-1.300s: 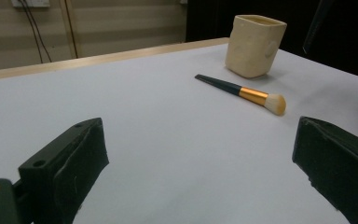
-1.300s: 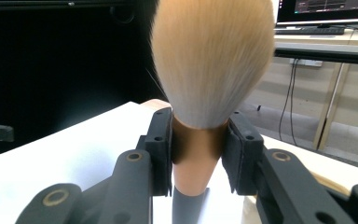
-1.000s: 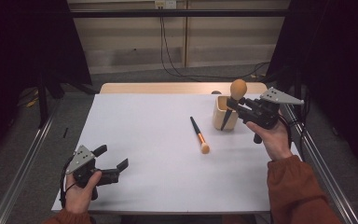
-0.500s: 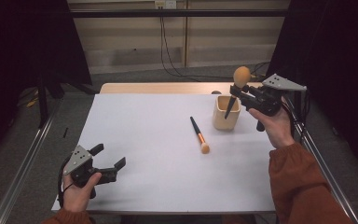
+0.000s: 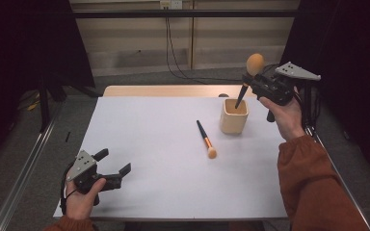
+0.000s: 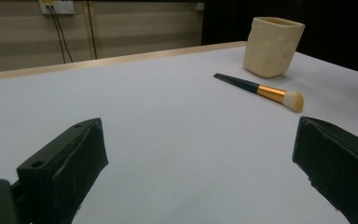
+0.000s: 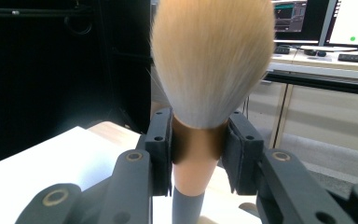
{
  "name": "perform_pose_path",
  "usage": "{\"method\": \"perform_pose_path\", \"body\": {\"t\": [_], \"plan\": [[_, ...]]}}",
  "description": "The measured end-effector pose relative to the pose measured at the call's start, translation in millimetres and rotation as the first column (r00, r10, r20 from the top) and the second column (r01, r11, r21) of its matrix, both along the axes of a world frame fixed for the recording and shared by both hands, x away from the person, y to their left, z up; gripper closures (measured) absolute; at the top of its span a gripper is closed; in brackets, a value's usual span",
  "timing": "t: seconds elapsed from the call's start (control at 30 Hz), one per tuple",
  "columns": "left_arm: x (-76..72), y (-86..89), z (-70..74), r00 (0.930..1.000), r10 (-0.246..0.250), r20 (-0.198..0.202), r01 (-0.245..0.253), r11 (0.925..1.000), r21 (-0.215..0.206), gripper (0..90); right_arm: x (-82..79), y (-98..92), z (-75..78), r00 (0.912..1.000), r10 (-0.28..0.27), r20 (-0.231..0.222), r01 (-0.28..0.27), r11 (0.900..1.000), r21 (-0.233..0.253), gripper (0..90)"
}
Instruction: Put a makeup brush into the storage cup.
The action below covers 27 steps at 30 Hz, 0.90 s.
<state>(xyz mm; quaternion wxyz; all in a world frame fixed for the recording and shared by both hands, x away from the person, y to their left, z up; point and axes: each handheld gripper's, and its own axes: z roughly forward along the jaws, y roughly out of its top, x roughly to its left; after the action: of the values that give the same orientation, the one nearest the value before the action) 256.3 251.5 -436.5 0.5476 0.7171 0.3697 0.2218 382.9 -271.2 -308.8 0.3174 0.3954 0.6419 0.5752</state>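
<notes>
Right gripper (image 5: pixel 250 84) at 2 o'clock over the counter (image 5: pixel 164 144), fingers (image 7: pixel 161 149) clamped on the big brush (image 5: pixel 249 76) at its copper ferrule, one pad each side, as the right gripper view shows. Brush head up, fluffy tan bristles on top; dark handle tilts down toward 7 o'clock with its tip at the mouth of the cream cup (image 5: pixel 234 116). Can't tell if the tip touches the rim or inside wall. Cup stands upright at 2 o'clock on the counter, just below the right gripper.

Second brush, the small brush (image 5: pixel 205 139), lies flat on the counter just at 8 o'clock of the cup, apart from it. Dark handle points to 11 o'clock, orange ferrule and pale bristles at 5 o'clock. In the left gripper view the small brush (image 6: pixel 260 89) lies in front of the cup (image 6: pixel 273 46), near but not touching.

Left gripper (image 5: pixel 112 167) at 7 o'clock near the counter's front edge, held in the left hand (image 5: pixel 79 197). Fingers (image 6: pixel 63 172) spread wide, nothing between them, low over bare counter. Well apart from both brushes and the cup.
</notes>
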Motion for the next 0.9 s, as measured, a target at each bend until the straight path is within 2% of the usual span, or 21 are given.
{"method": "perform_pose_path", "body": {"t": [0.03,0.33,0.57,0.9], "plan": [[-0.1,-0.1,0.0,1.0000,0.000,0.001,0.000,1.0000,0.009,2.6,2.4,0.1,-0.4,1.0000,-0.004,-0.001,0.004,1.000,0.000,66.6],[-0.4,-0.2,-0.2,1.0000,-0.001,-0.003,0.001,1.0000,0.005,2.9,16.9,0.1,-11.6,0.9990,-0.034,-0.031,0.033,0.999,-0.043,66.5],[-0.5,1.5,0.4,0.9999,0.010,-0.004,-0.010,0.9999,-0.006,3.1,20.0,1.1,-19.5,0.9982,-0.038,-0.046,0.036,0.998,-0.050,66.5],[0.0,-0.1,-0.3,1.0000,-0.007,-0.007,0.007,1.0000,0.004,3.1,19.5,0.5,-35.0,0.9965,-0.038,-0.074,0.034,0.998,-0.052,66.5]]}}
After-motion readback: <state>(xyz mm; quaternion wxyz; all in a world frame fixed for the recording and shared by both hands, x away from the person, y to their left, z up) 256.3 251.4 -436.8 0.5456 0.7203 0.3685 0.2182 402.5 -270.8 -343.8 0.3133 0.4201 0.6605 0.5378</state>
